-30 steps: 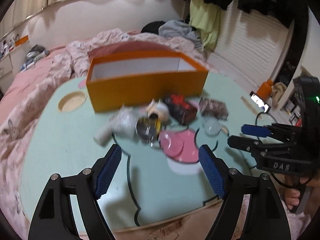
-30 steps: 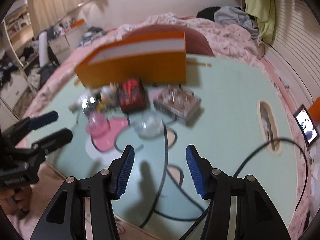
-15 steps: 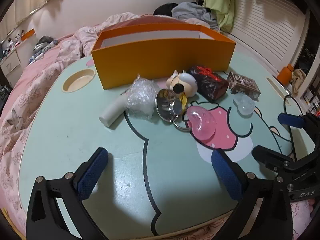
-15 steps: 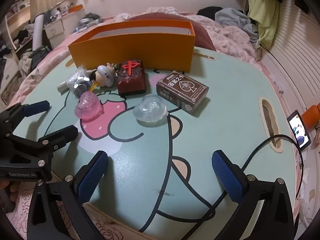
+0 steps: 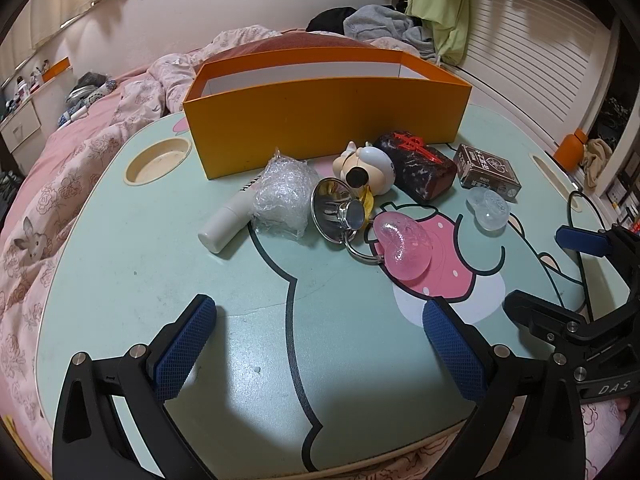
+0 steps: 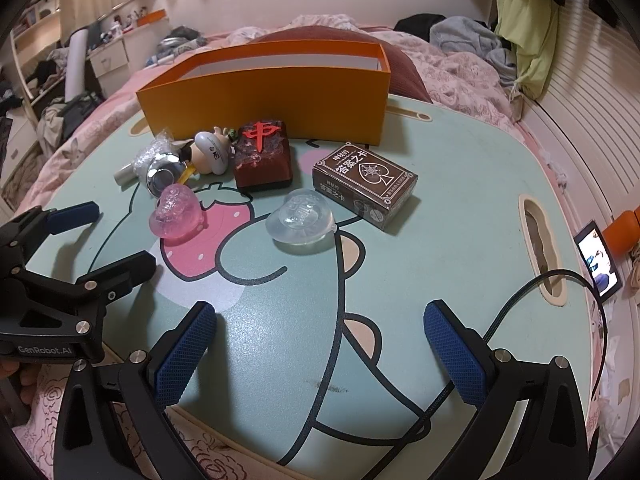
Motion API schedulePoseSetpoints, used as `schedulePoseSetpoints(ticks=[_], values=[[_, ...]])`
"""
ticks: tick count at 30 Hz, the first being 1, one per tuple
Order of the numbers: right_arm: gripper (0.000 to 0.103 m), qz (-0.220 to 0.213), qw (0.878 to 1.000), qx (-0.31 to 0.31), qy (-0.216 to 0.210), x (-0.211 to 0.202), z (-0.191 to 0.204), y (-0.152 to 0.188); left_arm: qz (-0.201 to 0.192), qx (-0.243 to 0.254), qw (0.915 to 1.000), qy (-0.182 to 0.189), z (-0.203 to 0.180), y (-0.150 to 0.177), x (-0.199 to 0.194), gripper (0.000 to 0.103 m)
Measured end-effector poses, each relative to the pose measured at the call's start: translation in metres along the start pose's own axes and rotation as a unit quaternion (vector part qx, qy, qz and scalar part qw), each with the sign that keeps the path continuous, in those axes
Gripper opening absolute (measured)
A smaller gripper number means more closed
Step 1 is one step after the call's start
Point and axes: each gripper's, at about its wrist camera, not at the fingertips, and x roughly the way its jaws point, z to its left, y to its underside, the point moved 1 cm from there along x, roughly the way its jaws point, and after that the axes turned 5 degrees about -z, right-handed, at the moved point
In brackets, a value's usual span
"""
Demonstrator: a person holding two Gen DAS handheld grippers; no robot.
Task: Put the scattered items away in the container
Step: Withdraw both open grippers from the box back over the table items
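Note:
An orange box [image 5: 320, 120] [image 6: 264, 96] stands open-topped at the far side of the mint lap table [image 5: 160, 280]. In front of it lie a white tube [image 5: 228, 220], crumpled plastic wrap [image 5: 282, 196], a shiny metal cup [image 5: 334, 208], a white figurine [image 5: 366, 168] [image 6: 212, 152], a dark red block [image 5: 418, 164] [image 6: 262, 160], a brown card box [image 5: 486, 172] [image 6: 364, 184], a pink heart jelly [image 5: 404, 246] [image 6: 176, 216] and a clear one [image 5: 488, 206] [image 6: 302, 220]. My left gripper [image 5: 320, 344] and right gripper [image 6: 320, 352] stand wide open over the near edge, both empty.
A round cup recess [image 5: 156, 160] sits left of the box. A black cable [image 6: 520, 312] runs across the table's near right corner, by a slot [image 6: 540, 240]. A phone [image 6: 598, 260] and an orange bottle [image 5: 570, 152] lie to the right. Pink bedding [image 5: 60, 184] surrounds the table.
Both grippers' jaws have spread from part-open to wide open. The left view dipped and drew nearer the items; the blur has settled into a steady picture.

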Motion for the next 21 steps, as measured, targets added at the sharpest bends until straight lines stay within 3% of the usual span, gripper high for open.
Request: schedulePoseSetpoints(ticks=[17,21], values=[[0.103,-0.001,1.0,0.0,-0.001,0.0005,-0.0004,0.0005,-0.001,-0.002,1.0,-0.002,0.0006,0.0004,-0.001,0.103],[0.103,-0.001,1.0,0.0,-0.001,0.0,-0.0006,0.0005,-0.008,-0.03,0.999,0.032,0.0098,-0.0017,-0.0069,0.103]])
